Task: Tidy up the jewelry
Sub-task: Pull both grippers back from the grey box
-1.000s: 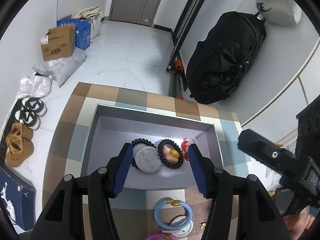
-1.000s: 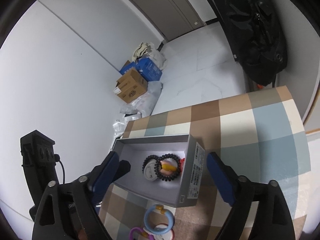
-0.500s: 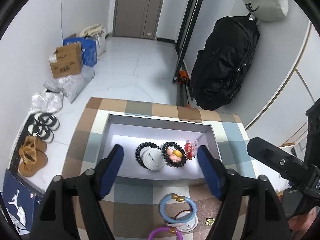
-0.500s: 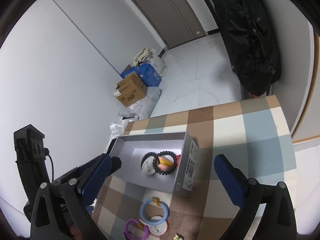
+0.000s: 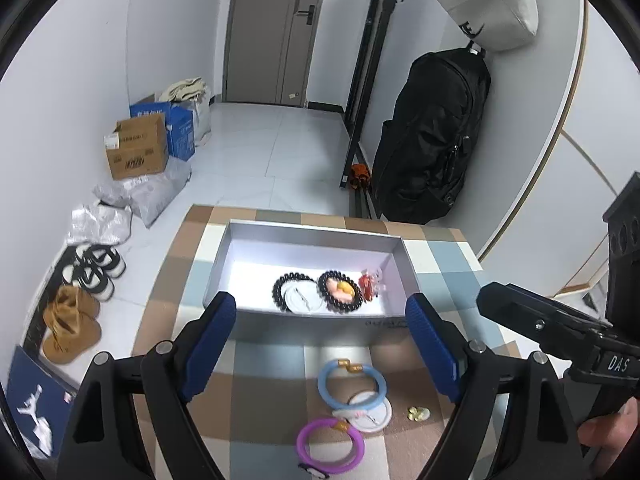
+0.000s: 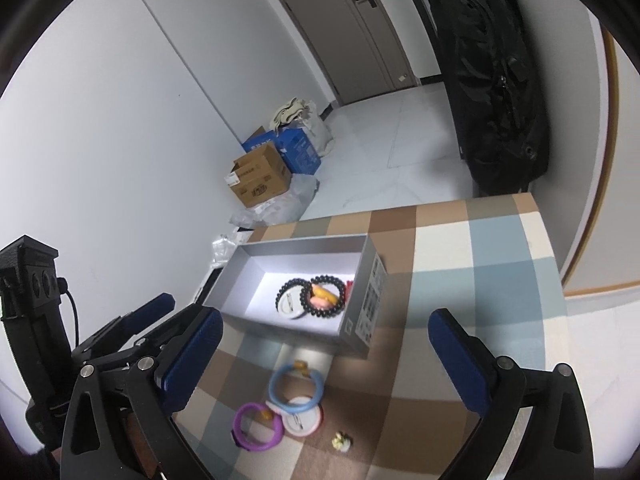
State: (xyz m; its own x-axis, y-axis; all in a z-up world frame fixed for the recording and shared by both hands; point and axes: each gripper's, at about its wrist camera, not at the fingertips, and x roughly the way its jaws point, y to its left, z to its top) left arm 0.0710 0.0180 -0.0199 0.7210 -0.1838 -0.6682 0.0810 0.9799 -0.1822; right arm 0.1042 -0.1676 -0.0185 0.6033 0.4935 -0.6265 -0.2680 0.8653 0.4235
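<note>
A checked cloth (image 5: 276,364) in brown, blue and cream covers the table, and on its far half sits the grey open box (image 5: 224,264), long side facing the camera. Compared with a second ago, both cameras sit higher and farther back: the box looks smaller and the loose pieces on the near cloth, cut off at the frame edge before, are now fully in view. The left gripper (image 5: 320,348) has pulled out from over the box with nothing between its blue pads, its jaws spread wide; the right gripper (image 6: 324,356) is likewise wide apart and empty. That reads as a drop-off finished and a fresh pick about to begin.

Inside the box, toward its right end, lie two black bead bracelets (image 5: 294,292) side by side, the left one ringing a white disc (image 5: 301,300), the right one around an orange-pink piece (image 5: 342,290), with a small red charm (image 5: 367,285) just beside them. Still waiting on the near cloth are a light-blue bangle (image 5: 352,384) overlapping a white round case (image 5: 370,410), a purple bangle (image 5: 330,450) touching it on the near side, and a tiny yellow stud (image 5: 418,413) to the right. Roughly half the jewelry remains outside.
</note>
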